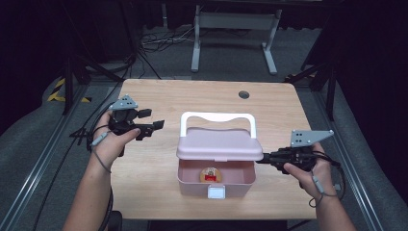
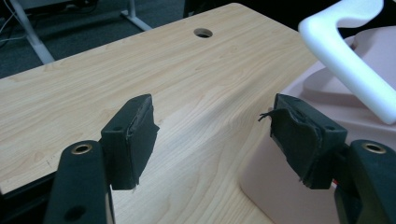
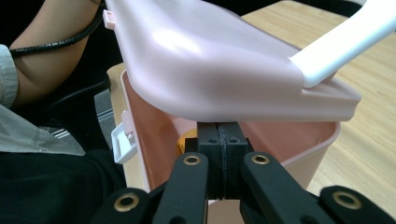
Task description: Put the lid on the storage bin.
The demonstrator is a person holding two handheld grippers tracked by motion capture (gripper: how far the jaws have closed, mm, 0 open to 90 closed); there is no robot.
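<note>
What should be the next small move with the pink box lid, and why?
Probably raise the right gripper a little further. Its shut jaws sit under the edge of the lid, which is only partly lifted over the pink box. The left gripper is open, apart from the box.

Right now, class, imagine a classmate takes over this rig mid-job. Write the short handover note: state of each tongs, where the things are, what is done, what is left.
Left tongs: open, holding nothing, hovering over the table left of the pink box.
Right tongs: jaws shut together, tips tucked under the right edge of the lid, propping it up.
Things: the box sits near the table's front edge, its white handle upright; a small round item lies inside.
Done: lid partly raised.
Left: probably either swing the lid fully open or lower it and close the white front latch; which one cannot be told.
</note>
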